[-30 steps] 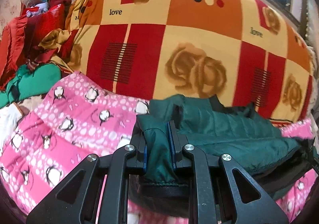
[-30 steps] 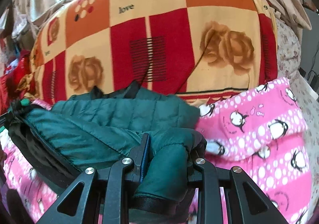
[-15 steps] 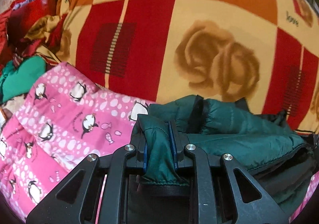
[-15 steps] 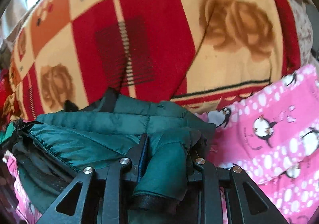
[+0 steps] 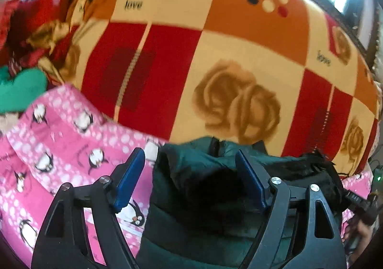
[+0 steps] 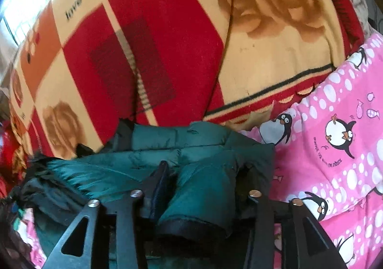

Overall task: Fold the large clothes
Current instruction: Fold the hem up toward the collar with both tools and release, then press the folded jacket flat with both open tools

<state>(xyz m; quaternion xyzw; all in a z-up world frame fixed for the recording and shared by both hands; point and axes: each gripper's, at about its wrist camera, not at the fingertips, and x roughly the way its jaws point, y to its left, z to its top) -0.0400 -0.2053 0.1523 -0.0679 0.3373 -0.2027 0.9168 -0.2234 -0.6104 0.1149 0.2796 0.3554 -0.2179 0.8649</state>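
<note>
Now left gripper [image 5: 190,173] seen with jaws opening, blue pads [image 5: 130,177] spread wide, clear of dark green puffer jacket [image 5: 191,185] bunched between them; right gripper [image 6: 205,180] jaws opening, jacket cuff [image 6: 198,199] lying between, contact not discernible; jacket laid folded on pink penguin-print blanket [image 6: 335,149], just below red-and-orange rose-patterned blanket [image 5: 215,65].
</note>
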